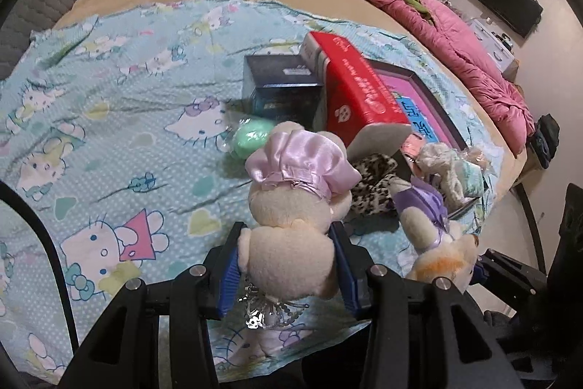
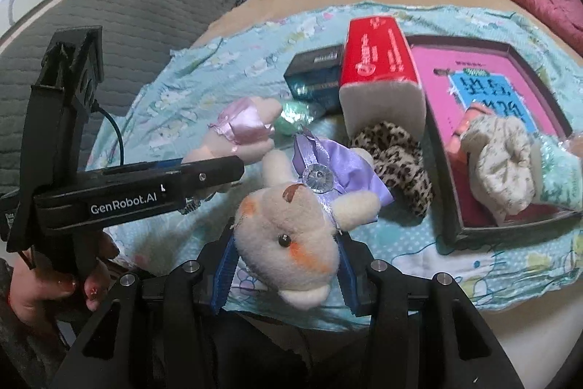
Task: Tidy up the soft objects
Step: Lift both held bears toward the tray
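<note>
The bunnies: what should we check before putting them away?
1. Pink bunny squeezed in the left hand-held gripper: ok.
2. Purple bunny squeezed in the right hand-held gripper: ok.
3. Both bunnies lifted off the blanket: ok.
4. Room left in the box: ok, its far part is bare.
5. Leopard cloth is outside the box: not ok.
6. Green ball is outside the box: not ok.

pink-dress plush (image 1: 291, 206): held aloft | purple-dress plush (image 2: 291, 228): held aloft, head nearest camera
</note>
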A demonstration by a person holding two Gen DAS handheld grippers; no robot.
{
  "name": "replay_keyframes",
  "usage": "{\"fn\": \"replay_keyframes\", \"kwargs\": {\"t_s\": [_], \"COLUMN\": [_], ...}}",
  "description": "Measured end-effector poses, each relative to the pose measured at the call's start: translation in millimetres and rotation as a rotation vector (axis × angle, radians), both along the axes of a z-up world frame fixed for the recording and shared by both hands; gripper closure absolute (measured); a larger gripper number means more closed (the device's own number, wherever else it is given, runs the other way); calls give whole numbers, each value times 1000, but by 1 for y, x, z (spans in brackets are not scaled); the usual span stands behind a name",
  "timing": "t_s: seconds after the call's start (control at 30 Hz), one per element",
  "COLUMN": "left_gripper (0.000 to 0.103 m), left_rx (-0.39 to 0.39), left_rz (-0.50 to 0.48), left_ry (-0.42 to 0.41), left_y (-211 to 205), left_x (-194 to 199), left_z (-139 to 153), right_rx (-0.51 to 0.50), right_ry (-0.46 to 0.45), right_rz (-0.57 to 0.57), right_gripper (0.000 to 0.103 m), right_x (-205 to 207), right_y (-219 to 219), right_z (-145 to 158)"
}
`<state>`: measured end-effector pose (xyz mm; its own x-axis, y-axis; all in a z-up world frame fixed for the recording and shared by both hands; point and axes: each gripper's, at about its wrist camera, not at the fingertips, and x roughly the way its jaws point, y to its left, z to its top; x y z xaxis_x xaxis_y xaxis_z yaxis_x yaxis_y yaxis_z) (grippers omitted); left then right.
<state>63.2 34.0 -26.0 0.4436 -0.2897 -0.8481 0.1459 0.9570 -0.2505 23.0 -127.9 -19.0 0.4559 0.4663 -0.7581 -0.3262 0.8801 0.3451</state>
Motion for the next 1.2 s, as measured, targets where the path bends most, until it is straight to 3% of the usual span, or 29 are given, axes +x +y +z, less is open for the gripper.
{"fn": "replay_keyframes", "kwargs": {"t_s": [0.57, 1.2], "left_gripper": [57, 57], "left_rx": [13, 29], "left_rz": [-16, -99], "left_ry": [-83, -151], "left_y": [-35, -104], "left_x": [-10, -11], "left_z": [50, 78], "right_rx": [63, 46], "right_ry": [-137, -241], "right_rz": [-86, -228], "right_gripper": [54, 54], "right_x": [-1, 0], "right_y": [-41, -106], "right_z": [39, 67]}}
